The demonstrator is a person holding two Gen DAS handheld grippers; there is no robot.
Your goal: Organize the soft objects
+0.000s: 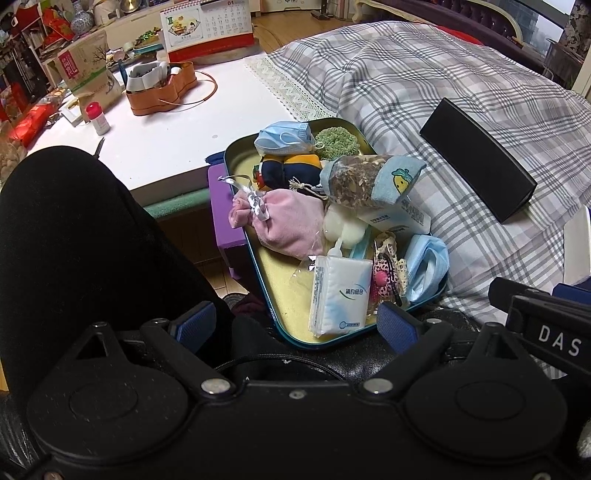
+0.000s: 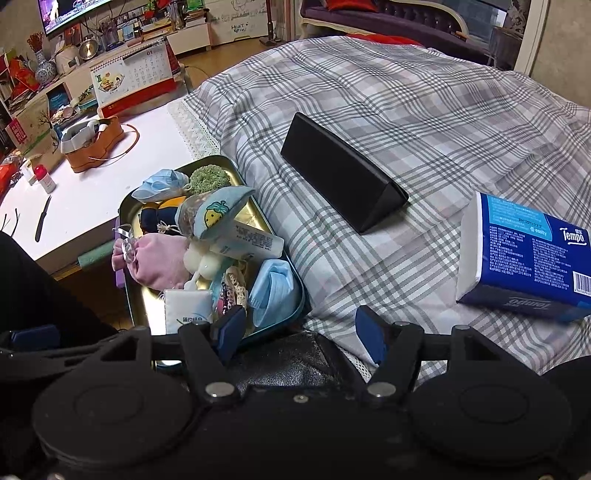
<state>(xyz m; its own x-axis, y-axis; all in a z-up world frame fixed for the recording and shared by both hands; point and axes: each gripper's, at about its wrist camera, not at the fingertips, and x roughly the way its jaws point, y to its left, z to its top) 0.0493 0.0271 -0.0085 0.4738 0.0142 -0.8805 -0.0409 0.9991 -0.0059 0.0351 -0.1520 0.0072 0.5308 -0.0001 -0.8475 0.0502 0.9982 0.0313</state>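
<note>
A teal metal tray [image 1: 284,332] with a yellow floor holds several soft things: a pink pouch [image 1: 291,225], a small tissue pack [image 1: 340,295], blue face masks [image 1: 428,266], a green scrunchie [image 1: 338,142], a blue sock [image 1: 399,181] and a navy cloth roll [image 1: 291,168]. The tray [image 2: 138,295] also shows in the right wrist view. My left gripper [image 1: 295,325] is open and empty at the tray's near edge. My right gripper [image 2: 301,332] is open and empty over the near edge of the plaid bed cover [image 2: 406,122], right of the tray.
A black triangular case [image 2: 343,181] lies on the bed. A blue Tempo tissue pack [image 2: 524,258] lies at the right. A white table [image 1: 177,125] holds an orange box [image 1: 159,88], a calendar [image 1: 207,29] and a small bottle [image 1: 98,118]. A black-clad leg [image 1: 85,240] is at the left.
</note>
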